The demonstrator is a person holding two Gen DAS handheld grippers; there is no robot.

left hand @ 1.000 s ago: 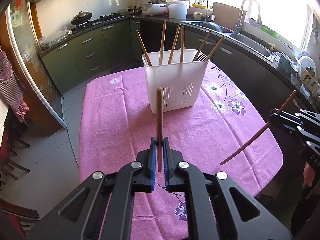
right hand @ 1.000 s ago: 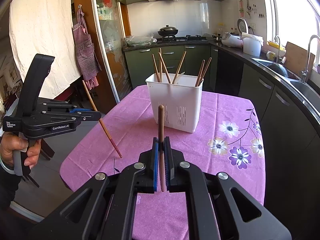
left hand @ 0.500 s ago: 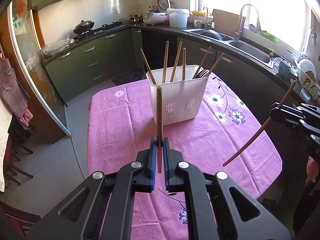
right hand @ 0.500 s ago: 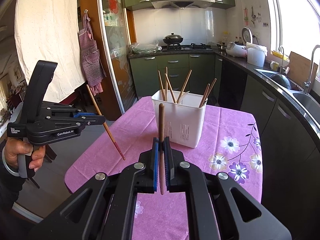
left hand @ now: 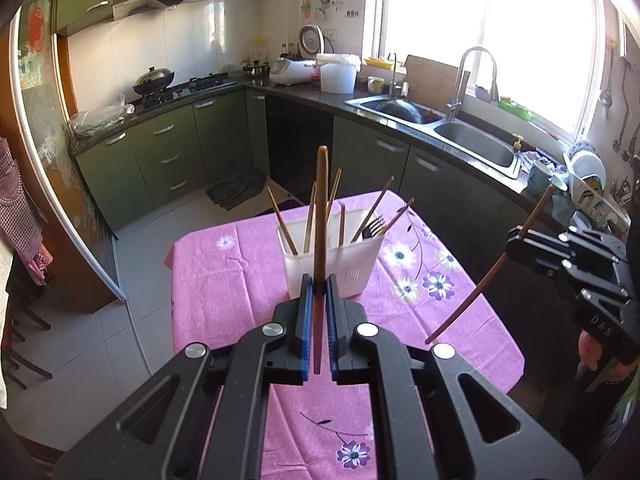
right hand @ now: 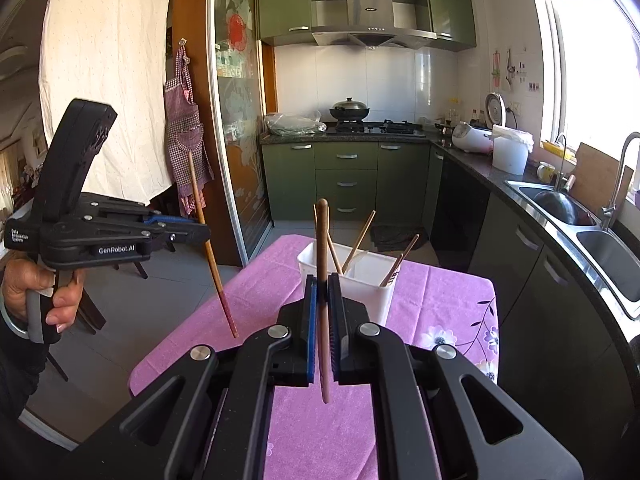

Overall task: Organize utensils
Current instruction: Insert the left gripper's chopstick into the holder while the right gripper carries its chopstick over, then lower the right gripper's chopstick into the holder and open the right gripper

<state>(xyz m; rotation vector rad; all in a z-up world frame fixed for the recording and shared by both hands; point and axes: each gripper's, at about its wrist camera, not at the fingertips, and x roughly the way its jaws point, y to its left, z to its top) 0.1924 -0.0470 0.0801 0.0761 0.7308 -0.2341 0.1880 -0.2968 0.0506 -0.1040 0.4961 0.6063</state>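
Two chopsticks are up off the bench, my left claw (left hand: 316,280) and right claw (right hand: 323,286) each clamped on one; next, tips over the white holder (left hand: 332,256)

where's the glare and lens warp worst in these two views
Left wrist view: the window is blown out white above the sink. Right wrist view: the window is less washed out, and the door frame bows near the left edge.
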